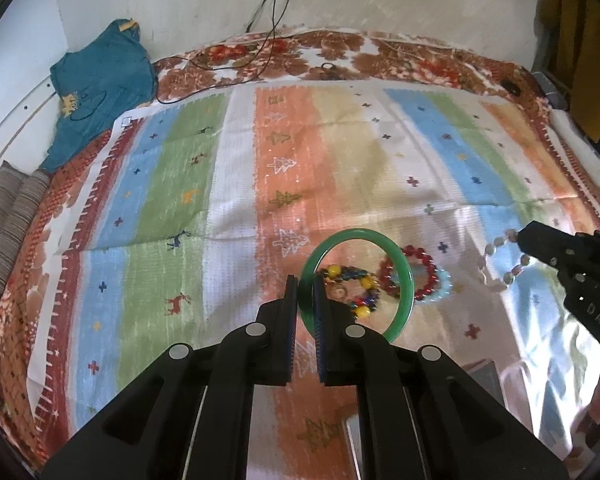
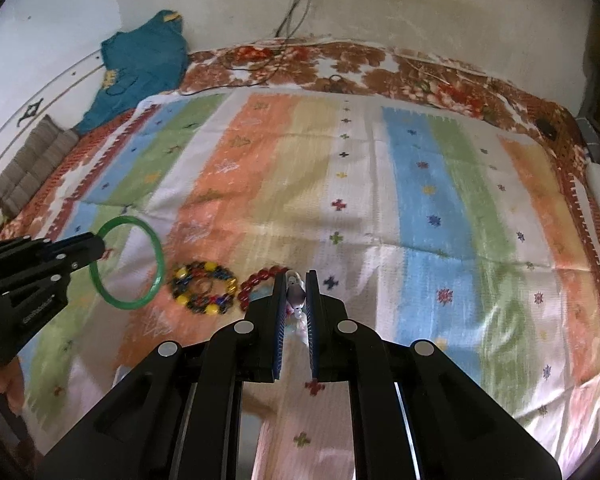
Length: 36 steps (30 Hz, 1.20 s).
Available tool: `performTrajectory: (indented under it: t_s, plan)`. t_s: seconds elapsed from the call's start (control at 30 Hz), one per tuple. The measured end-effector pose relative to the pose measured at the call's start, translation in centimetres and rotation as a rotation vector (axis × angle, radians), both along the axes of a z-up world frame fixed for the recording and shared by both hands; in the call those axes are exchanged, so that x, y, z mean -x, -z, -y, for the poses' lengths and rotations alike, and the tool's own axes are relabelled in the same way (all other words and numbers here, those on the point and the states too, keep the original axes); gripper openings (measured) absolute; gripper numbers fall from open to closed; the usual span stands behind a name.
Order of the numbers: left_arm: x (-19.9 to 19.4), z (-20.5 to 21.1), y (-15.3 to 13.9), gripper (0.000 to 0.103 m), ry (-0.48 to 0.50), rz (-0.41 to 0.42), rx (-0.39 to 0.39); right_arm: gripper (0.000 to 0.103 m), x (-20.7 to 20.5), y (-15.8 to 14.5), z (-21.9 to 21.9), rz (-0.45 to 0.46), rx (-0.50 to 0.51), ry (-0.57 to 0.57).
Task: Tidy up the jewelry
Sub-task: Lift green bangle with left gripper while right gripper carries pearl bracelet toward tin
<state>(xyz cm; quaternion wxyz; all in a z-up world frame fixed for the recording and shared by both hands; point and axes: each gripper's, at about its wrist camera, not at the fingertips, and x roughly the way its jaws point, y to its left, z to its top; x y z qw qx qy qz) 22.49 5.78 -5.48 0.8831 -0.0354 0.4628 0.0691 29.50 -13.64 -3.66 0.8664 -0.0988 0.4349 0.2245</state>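
While my left claw (image 1: 307,280) clamps the rim of a green bangle (image 1: 404,276), the ring stands nearly on edge above the striped cloth (image 1: 228,184) covering the bed, its open face turned toward my left wrist camera and its far side reaching away from the pads. In the right wrist view the same green bangle (image 2: 158,256) juts out from the claw tip, tilted, clear of the cloth.

My right claw (image 2: 296,280) is closed on a pale bead bracelet (image 2: 296,294); a dark bead sits pinched between the pads and the rest of the strand drops down the gap between them. From the left, that pale bead bracelet (image 1: 496,264) hangs as a loose loop from the claw's tip, above the shiny stretch of cloth.

On the cloth, between the two claws, lie a multicoloured bead bracelet (image 2: 204,288) with yellow beads, flat, with a small ring inside it, and just to its right a red bead bracelet (image 1: 428,276) resting over a light blue one (image 1: 442,290).

Near the wall at far left lies a teal garment (image 1: 100,76).
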Motion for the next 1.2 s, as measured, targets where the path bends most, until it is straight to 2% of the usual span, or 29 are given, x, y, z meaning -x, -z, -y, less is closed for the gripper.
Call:
performTrajectory:
  t_s: [0.23, 0.63, 1.2]
  plan:
    - [1.8, 1.5, -1.1, 0.007, 0.031, 0.024, -0.013, 0.010, 2.6, -1.8, 0.1, 0.038, -0.022, -0.031]
    - [4.7, 2.2, -2.0, 0.007, 0.024, 0.050, -0.002, 0.011, 5.0, -2.1, 1.2, 0.046, -0.032, -0.046]
    - [8.0, 3.3, -1.6, 0.007, 0.032, 0.032, 0.007, 0.011, 9.2, -2.2, 1.9, 0.022, -0.071, -0.089]
